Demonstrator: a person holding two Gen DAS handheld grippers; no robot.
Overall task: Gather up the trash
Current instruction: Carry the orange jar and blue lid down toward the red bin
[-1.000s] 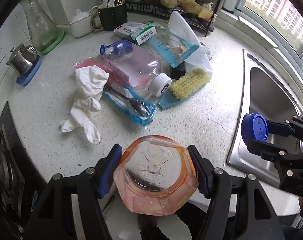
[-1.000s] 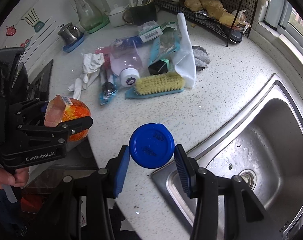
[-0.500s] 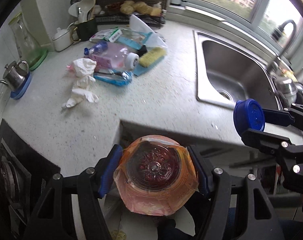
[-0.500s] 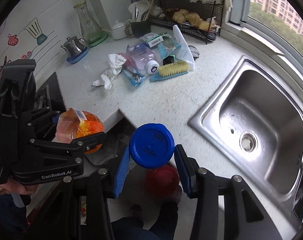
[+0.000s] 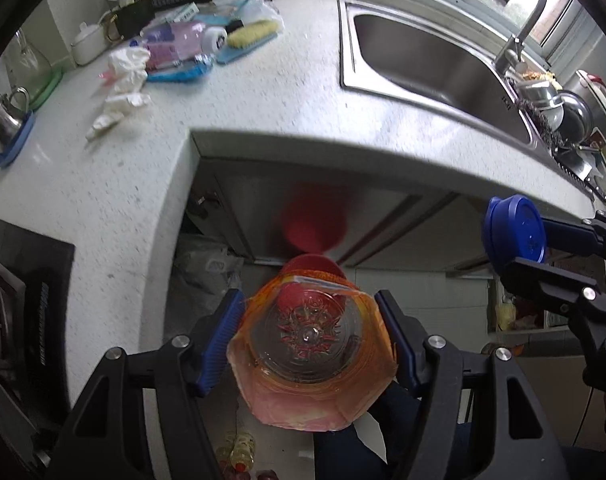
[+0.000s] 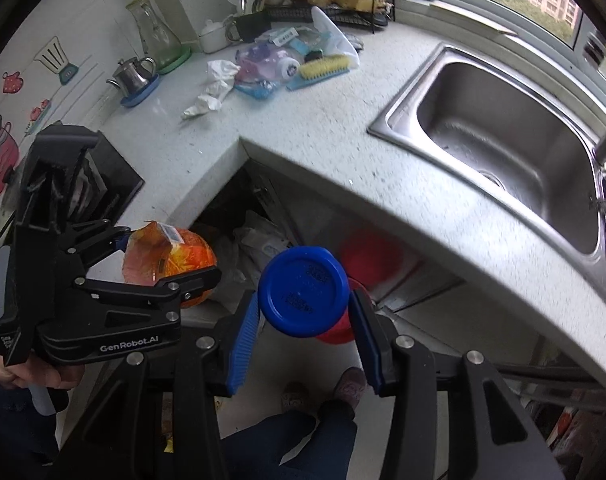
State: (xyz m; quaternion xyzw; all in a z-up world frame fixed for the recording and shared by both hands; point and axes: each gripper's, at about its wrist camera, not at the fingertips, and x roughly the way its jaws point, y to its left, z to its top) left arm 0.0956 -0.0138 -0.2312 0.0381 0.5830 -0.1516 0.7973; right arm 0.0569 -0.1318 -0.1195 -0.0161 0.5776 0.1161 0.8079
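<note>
Both tools now off counter (image 5: 263, 92), over red bin (image 6: 367, 258); jar (image 5: 311, 352), lid (image 6: 303, 292) clamped.

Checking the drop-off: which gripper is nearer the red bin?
Hard to call; perhaps the right. The right gripper, holding the blue cap, overlaps the red bin. The left gripper, holding the orange jar, overlaps it too.

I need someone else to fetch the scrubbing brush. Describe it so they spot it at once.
Start at the steel sink and look across the counter toward the wire rack. In the litter pile before it lies the brush: yellow bristles on a blue back, the only bristled thing there.
</note>
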